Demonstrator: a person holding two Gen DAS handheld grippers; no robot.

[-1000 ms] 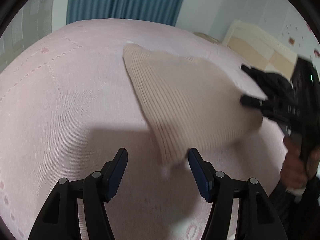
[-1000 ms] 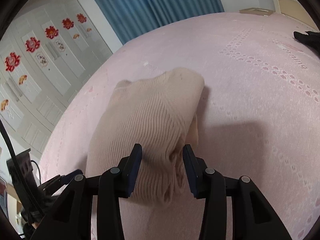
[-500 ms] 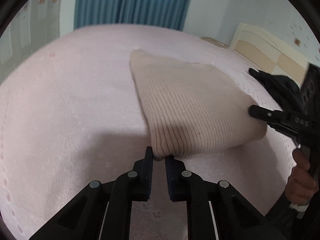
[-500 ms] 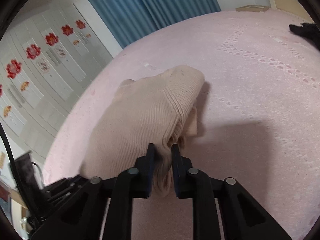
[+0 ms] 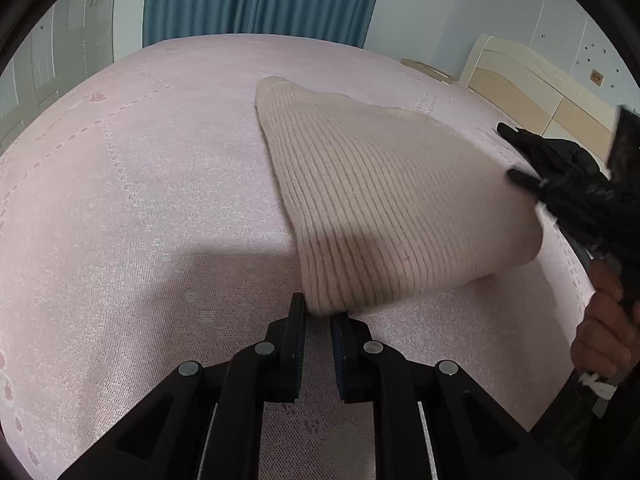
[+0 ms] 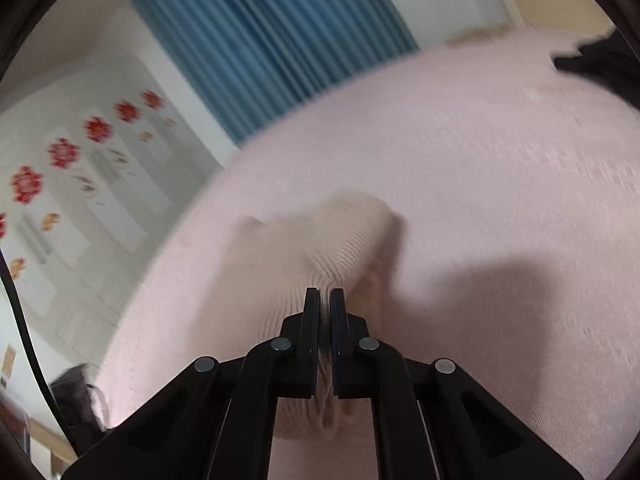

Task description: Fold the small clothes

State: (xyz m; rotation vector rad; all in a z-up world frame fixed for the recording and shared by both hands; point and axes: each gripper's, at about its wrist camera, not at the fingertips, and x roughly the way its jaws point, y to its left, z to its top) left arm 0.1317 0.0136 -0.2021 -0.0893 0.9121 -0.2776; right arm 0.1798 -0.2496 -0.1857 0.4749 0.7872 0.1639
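A beige ribbed knit garment (image 5: 380,200) lies on the pink bed (image 5: 140,200), lifted along its near edge. My left gripper (image 5: 318,312) is shut on its near corner. At the garment's right edge, the dark fingers of my right gripper (image 5: 524,179) show blurred, with a person's hand (image 5: 604,332) on the handle below. In the right wrist view the garment (image 6: 304,256) bunches into folds where my right gripper (image 6: 325,300) is closing tight on a pinch of knit. The fabric hangs down between the fingers.
A black cloth (image 5: 560,152) lies on the bed beyond the garment's right edge, also the black cloth (image 6: 600,60) at the far right. A cream headboard (image 5: 540,92) stands at the right, a blue curtain (image 5: 260,0) behind, and flower-decorated wardrobe doors (image 6: 80,184) to the left.
Both grippers went from open around the garment's edges to shut on it. The knit has risen off the bed along the near edge, and the right wrist view has tilted and blurred.
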